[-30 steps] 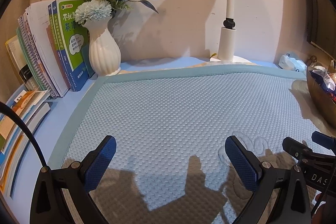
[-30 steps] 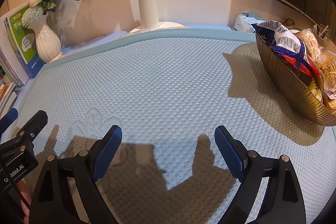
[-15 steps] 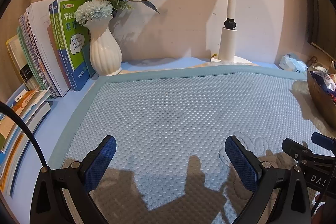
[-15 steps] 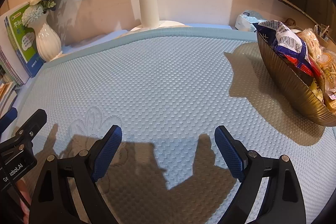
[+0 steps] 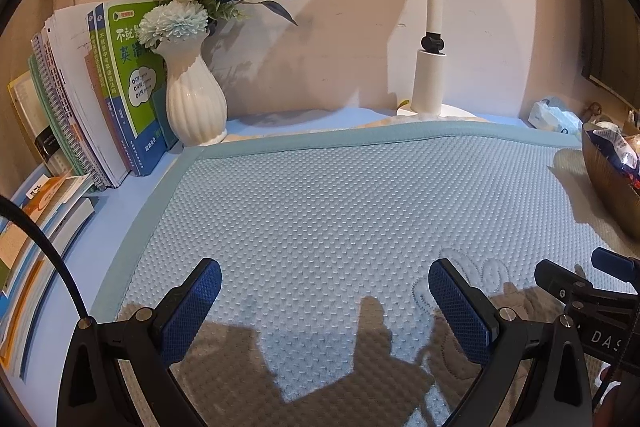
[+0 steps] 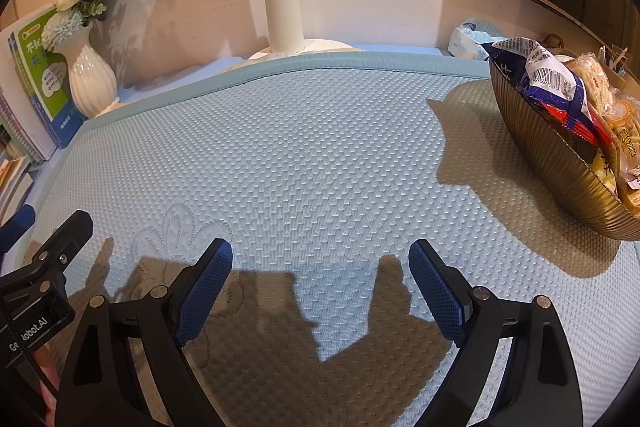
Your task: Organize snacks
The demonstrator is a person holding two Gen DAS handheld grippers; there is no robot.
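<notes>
A ribbed bronze bowl [image 6: 560, 163] stands at the right edge of the blue textured mat [image 6: 312, 155], piled with snacks: a blue-and-white packet [image 6: 548, 79] on top and several wrapped cakes [image 6: 596, 83] behind it. The same bowl [image 5: 608, 183] shows at the far right of the left wrist view. My right gripper [image 6: 320, 267] hovers open over the mat near its front, with nothing between its blue pads. My left gripper [image 5: 324, 287] is open too, empty, over the mat's front left. Each gripper shows at the edge of the other's view.
A white vase [image 5: 196, 103] of blue and white flowers and upright books [image 5: 104, 95] stand at the back left, with flat books [image 5: 36, 227] beside the mat. A white lamp post [image 6: 284, 11] rises at the back centre. A tissue pack [image 6: 468, 39] lies at the back right.
</notes>
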